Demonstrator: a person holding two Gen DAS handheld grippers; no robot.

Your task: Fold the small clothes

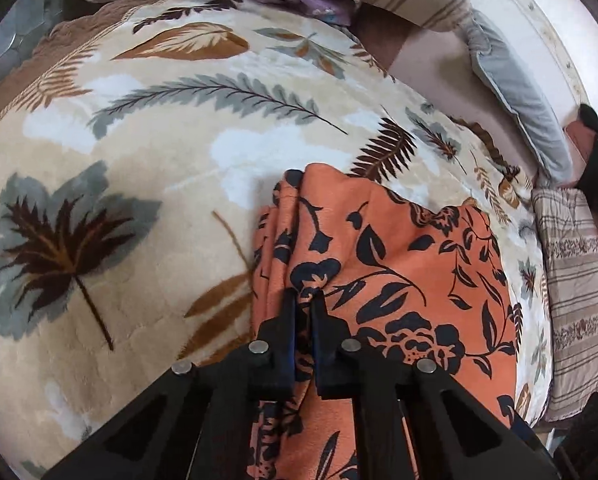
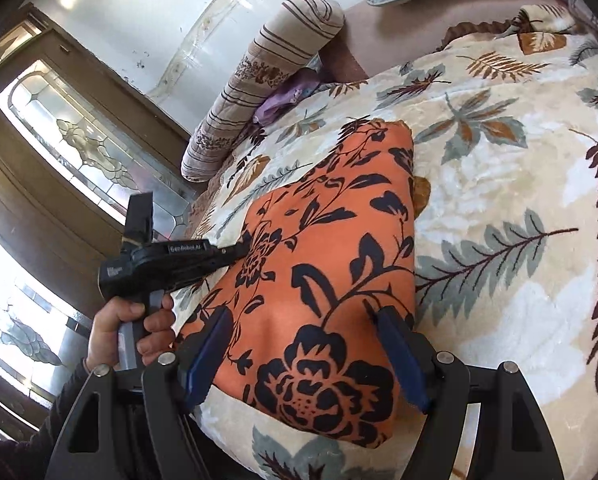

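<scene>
An orange garment [image 1: 399, 264] with a black flower print lies folded on the leaf-patterned blanket [image 1: 139, 160]. My left gripper [image 1: 305, 300] is shut on a bunched fold at the garment's left edge. In the right wrist view the garment [image 2: 331, 264] lies as a long flat strip. My right gripper [image 2: 303, 316] is open, its blue-padded fingers [image 2: 395, 344] straddling the garment's near end without gripping it. The left gripper's body [image 2: 171, 260], held by a hand, reaches the garment's left edge in that view.
The blanket [image 2: 499, 200] covers the bed. A striped bolster [image 2: 259, 76] and a purple cloth [image 2: 283, 100] lie at the head, with a grey pillow [image 1: 515, 96] beside them. A striped folded quilt [image 1: 575, 280] lies at the right. A wooden glass-panelled door [image 2: 71, 140] stands left.
</scene>
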